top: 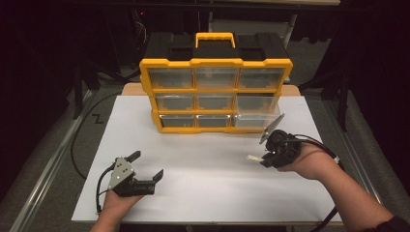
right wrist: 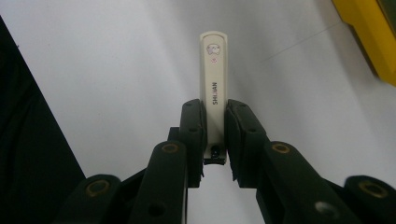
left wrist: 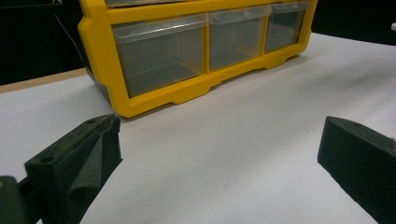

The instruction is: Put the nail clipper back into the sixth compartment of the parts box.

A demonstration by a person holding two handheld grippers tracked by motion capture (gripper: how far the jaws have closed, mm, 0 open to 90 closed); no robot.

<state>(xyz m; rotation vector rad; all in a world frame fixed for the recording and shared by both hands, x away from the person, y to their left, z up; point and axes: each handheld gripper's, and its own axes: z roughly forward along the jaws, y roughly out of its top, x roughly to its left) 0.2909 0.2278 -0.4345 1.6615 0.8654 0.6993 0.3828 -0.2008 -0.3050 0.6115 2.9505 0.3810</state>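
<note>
Right gripper view has the right gripper (right wrist: pixel 215 135) clamped on a cream nail clipper (right wrist: pixel 214 79) near the yellow drawer organizer's (top: pixel 215 92) lower right corner, while the left gripper (top: pixel 145 166), jaws wide apart, holds nothing, well in front of its left end.

The high view looks forward and down from above the person's side, taking in the whole white desk (top: pixel 203 169) and the organizer (top: pixel 215 89) at its far edge. The left tool's camera sits low, near the desk, facing the organizer's (left wrist: pixel 196 51) bottom drawers. The right tool's camera looks steeply down, close to the desk (right wrist: pixel 116 70), catching one yellow corner (right wrist: pixel 369 37).
</note>
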